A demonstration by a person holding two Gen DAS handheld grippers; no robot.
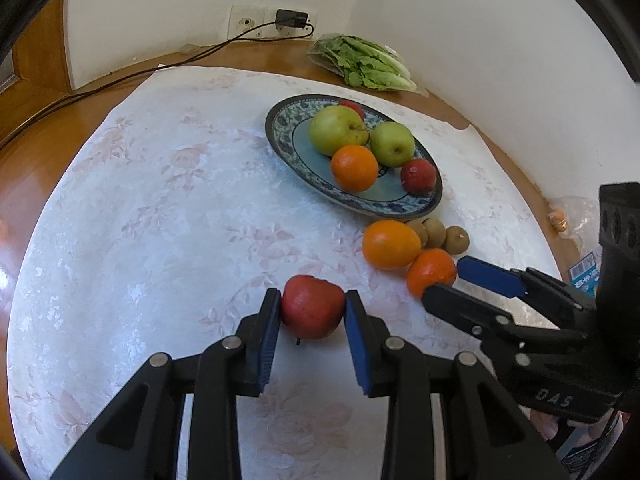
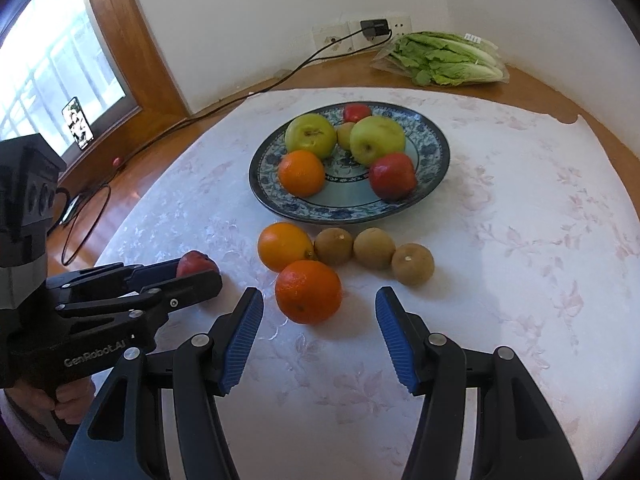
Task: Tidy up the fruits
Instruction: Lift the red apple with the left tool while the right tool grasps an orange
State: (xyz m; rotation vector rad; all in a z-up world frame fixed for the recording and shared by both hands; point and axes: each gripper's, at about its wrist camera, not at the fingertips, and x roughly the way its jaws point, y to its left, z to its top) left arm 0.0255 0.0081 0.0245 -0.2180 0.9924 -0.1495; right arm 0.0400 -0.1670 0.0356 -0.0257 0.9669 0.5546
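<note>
Left tongs (image 1: 312, 310) clamp a red apple (image 1: 312, 306), ribbed blue pads pressed on both its sides, fruit low over the desk (image 1: 160, 200). Right tongs (image 2: 320, 306) stand open, holding nothing; a dimpled orange (image 2: 308, 291) sits between the tips without touching the pads. Just beyond it, touching: a smoother orange (image 2: 283, 246), then three fuzzy brown kiwis (image 2: 374, 248) in a row. Further back, an oval blue-patterned ceramic plate (image 2: 436, 152) carries two green apples (image 2: 376, 139), an orange, two red fruits and a small pale one. Desk is round wood under a white floral embossed cloth. Bagged leafy lettuce (image 2: 444, 58) lies at the far edge near the wall.
</note>
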